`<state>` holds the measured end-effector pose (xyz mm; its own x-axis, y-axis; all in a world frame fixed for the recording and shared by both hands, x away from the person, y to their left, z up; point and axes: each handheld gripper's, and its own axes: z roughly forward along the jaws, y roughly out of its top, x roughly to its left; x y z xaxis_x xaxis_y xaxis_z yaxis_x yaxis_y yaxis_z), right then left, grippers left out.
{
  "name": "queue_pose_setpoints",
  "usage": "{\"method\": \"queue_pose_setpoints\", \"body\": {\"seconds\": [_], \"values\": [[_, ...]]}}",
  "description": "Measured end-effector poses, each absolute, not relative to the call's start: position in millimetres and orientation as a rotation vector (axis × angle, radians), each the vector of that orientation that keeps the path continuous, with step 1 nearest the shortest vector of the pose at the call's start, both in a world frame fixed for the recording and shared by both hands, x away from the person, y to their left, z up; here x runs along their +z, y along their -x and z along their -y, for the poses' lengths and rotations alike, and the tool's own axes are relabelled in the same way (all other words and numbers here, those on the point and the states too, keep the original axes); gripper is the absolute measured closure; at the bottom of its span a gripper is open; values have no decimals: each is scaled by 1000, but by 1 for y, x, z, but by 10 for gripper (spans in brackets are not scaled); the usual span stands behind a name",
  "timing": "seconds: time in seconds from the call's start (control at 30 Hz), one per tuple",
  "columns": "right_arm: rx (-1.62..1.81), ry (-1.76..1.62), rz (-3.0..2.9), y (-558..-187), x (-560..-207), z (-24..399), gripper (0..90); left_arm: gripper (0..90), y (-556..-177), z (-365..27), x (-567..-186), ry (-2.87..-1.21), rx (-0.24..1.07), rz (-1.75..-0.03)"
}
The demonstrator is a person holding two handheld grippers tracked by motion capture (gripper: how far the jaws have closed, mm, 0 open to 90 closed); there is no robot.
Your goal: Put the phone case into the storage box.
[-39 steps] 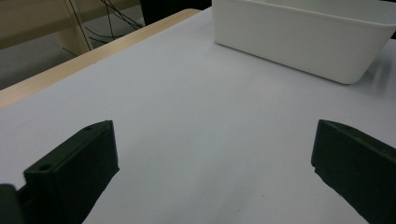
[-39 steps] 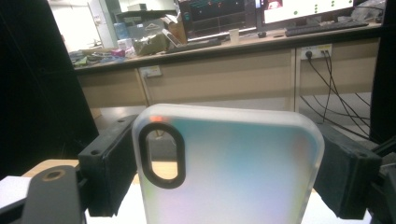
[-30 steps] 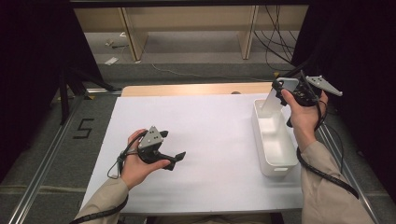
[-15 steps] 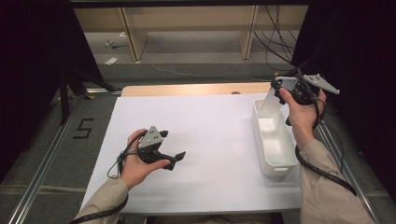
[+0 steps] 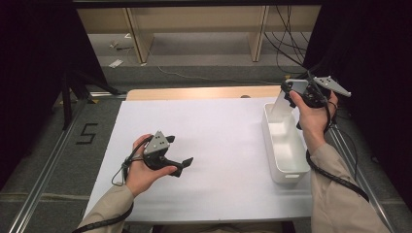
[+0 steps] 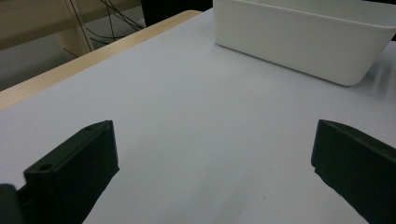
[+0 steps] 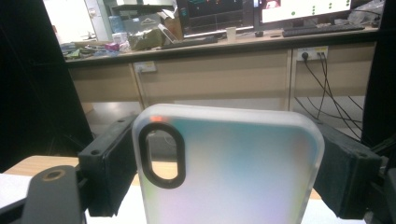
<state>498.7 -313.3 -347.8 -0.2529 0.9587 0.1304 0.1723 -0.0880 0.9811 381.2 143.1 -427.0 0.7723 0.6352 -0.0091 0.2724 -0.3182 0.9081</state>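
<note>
My right gripper (image 5: 297,91) is raised over the far end of a white plastic bin (image 5: 289,174) at the right of the table. It is shut on a translucent white phone case (image 5: 282,104), which hangs down toward the bin. In the right gripper view the case (image 7: 243,177), with its oval camera cutout, stands upright between both black jaws of the gripper (image 7: 229,158). My left gripper (image 5: 180,166) rests low on the white table cover at front left, pointing right. Its jaws (image 6: 210,172) stand wide apart with nothing between them, facing the bin (image 6: 299,44).
A white sheet (image 5: 214,141) covers the table, with a strip of bare wood (image 5: 194,93) at the far edge. Cables (image 5: 286,43) hang behind it, and metal rails (image 5: 43,184) run along both sides. The inside of the bin looks bare.
</note>
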Motion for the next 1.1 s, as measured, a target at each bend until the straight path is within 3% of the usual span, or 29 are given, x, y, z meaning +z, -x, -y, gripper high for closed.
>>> {"method": "queue_pose_setpoints", "body": {"seconds": [1.1], "values": [[1384,-1269,-1497,-507,-352,310,185,2,-382,-143,-427,-1909,429,-691]]}}
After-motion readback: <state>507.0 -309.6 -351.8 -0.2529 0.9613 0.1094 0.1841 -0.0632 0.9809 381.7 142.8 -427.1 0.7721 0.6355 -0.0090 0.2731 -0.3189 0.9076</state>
